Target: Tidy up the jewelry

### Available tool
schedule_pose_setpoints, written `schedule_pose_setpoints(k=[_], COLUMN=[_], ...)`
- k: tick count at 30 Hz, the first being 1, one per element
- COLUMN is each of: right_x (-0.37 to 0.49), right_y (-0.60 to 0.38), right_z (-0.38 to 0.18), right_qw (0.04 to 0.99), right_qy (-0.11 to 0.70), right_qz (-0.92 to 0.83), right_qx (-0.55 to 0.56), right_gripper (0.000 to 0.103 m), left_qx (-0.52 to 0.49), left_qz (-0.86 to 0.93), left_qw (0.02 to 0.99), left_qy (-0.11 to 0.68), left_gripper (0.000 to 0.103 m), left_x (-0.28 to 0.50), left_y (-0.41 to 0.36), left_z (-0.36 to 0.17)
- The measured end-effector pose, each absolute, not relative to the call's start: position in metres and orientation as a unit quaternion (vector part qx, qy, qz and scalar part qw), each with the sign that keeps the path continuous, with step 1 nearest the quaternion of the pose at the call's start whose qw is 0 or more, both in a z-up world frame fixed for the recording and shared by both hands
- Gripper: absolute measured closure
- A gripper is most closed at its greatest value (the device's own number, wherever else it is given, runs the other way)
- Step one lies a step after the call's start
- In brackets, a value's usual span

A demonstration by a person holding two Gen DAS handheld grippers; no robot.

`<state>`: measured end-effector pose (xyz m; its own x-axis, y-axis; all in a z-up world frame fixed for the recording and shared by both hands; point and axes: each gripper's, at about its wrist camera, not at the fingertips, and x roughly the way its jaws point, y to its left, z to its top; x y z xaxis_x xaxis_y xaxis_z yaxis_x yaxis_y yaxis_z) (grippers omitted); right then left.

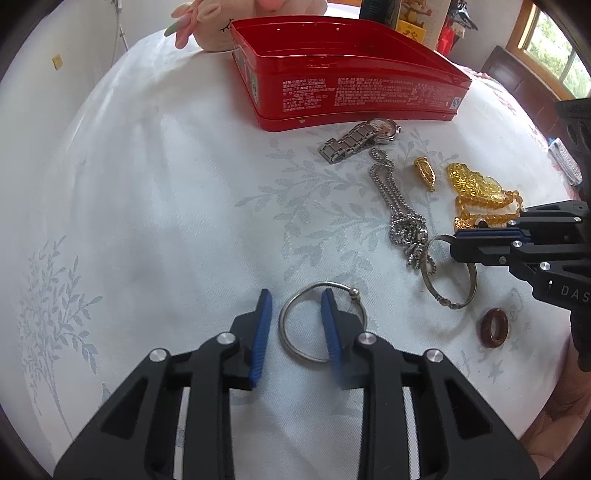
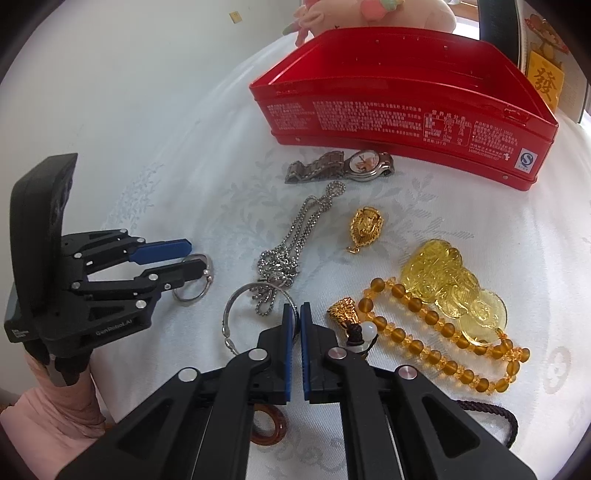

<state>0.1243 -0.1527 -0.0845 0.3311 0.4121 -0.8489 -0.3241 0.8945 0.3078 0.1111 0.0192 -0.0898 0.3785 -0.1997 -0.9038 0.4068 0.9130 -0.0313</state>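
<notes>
My left gripper (image 1: 296, 300) is open, its jaws straddling the left side of a plain silver ring bangle (image 1: 291, 339), which lies flat on the white cloth; it also shows in the right wrist view (image 2: 195, 295). My right gripper (image 2: 295, 314) is shut on the rim of a patterned silver bangle (image 2: 236, 299); the left wrist view shows this bangle (image 1: 452, 301) tilted. An open red tin (image 1: 343, 70) stands at the back. In front of it lie a steel watch (image 1: 354, 140), a silver chain (image 1: 399, 206), a gold pendant (image 1: 424, 173) and an amber bead necklace with a carved pendant (image 2: 443, 295).
A brown ring (image 1: 494, 328) lies near the right gripper. A pink plush toy (image 1: 210, 26) and boxes (image 1: 413, 22) stand behind the tin. A dark cord (image 2: 491, 417) lies at the right front. The table edge curves around the left.
</notes>
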Motion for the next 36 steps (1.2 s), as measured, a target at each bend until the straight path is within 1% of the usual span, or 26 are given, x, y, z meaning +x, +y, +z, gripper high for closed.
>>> schedule_pose_setpoints(k=[1, 3, 6, 13, 16, 19, 20, 22, 30, 32, 34, 36], right_x=[0.124, 0.124, 0.124, 0.124, 0.124, 0.125, 0.124, 0.124, 0.125, 0.125, 0.125, 0.126], right_y=[-0.153, -0.153, -0.154, -0.158, -0.16, -0.158, -0.158, -0.156, -0.158, -0.158, -0.159, -0.16], right_z=[-0.084, -0.084, -0.084, -0.08, -0.082, -0.083, -0.083, -0.082, -0.084, -0.084, -0.084, -0.084], right_qw=[0.815, 0.815, 0.815, 0.816, 0.815, 0.814, 0.814, 0.814, 0.812, 0.812, 0.811, 0.811], right_qy=[0.532, 0.532, 0.533, 0.529, 0.532, 0.533, 0.533, 0.532, 0.535, 0.536, 0.536, 0.537], right_qz=[0.226, 0.226, 0.225, 0.226, 0.224, 0.224, 0.225, 0.226, 0.226, 0.226, 0.227, 0.228], right_qx=[0.042, 0.043, 0.045, 0.05, 0.052, 0.052, 0.051, 0.051, 0.054, 0.055, 0.055, 0.055], right_gripper=[0.099, 0.099, 0.099, 0.099, 0.099, 0.099, 0.099, 0.099, 0.099, 0.099, 0.099, 0.099], left_qx=[0.102, 0.108, 0.105, 0.048, 0.059, 0.06, 0.061, 0.077, 0.157, 0.17, 0.171, 0.161], left_qz=[-0.182, -0.182, -0.182, -0.19, -0.196, -0.204, -0.206, -0.205, -0.213, -0.215, -0.209, -0.191], left_qw=[0.827, 0.829, 0.83, 0.826, 0.823, 0.817, 0.817, 0.82, 0.812, 0.811, 0.812, 0.817], left_qy=[0.522, 0.518, 0.516, 0.529, 0.53, 0.536, 0.536, 0.529, 0.52, 0.518, 0.518, 0.519], left_gripper=[0.09, 0.1, 0.101, 0.101, 0.1, 0.096, 0.094, 0.086, 0.085, 0.084, 0.081, 0.081], left_x=[0.109, 0.103, 0.096, 0.101, 0.101, 0.104, 0.105, 0.109, 0.122, 0.122, 0.121, 0.119], left_y=[0.017, 0.014, 0.017, 0.038, 0.038, 0.037, 0.037, 0.035, 0.007, 0.004, 0.005, 0.012], left_z=[-0.09, -0.089, -0.086, -0.084, -0.084, -0.084, -0.084, -0.083, -0.08, -0.081, -0.083, -0.081])
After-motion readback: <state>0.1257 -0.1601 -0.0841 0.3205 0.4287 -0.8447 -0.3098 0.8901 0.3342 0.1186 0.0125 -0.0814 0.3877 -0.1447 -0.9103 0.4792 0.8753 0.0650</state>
